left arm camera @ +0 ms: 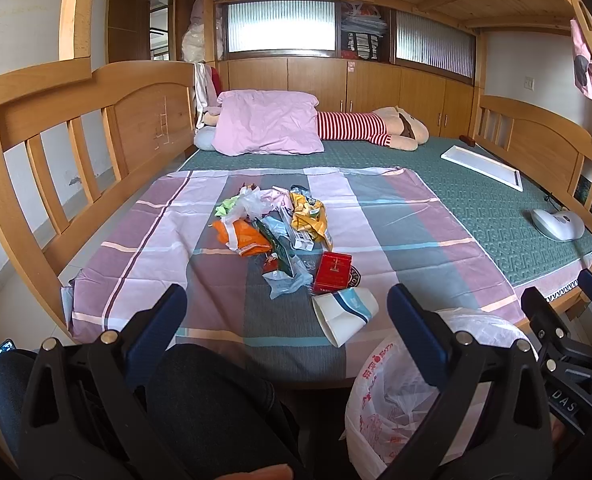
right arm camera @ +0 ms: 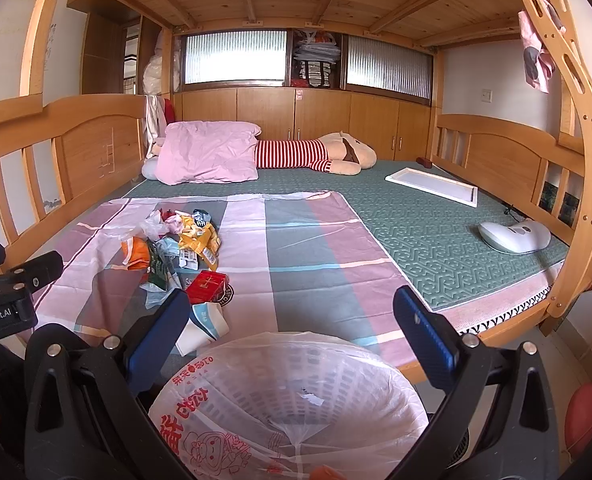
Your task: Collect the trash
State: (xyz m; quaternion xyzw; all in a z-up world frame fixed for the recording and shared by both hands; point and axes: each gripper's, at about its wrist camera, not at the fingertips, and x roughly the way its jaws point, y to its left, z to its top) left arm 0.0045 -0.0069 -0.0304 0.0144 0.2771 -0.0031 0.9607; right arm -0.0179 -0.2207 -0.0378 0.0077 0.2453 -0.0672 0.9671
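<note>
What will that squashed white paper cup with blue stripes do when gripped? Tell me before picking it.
The squashed white paper cup with blue stripes lies on its side, already creased, so it probably crumples further. Likely light, and being flattened, unlikely to roll.

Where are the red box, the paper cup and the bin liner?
red box (left arm camera: 332,272), left wrist view, on its red front face.
paper cup (left arm camera: 346,316), left wrist view, on its side wall.
bin liner (right arm camera: 296,392), right wrist view, on its inner plastic.

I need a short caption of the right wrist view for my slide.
Open right claw above white bag-lined bin, facing crumpled wrappers, red box and paper cup on plaid sheet.
</note>
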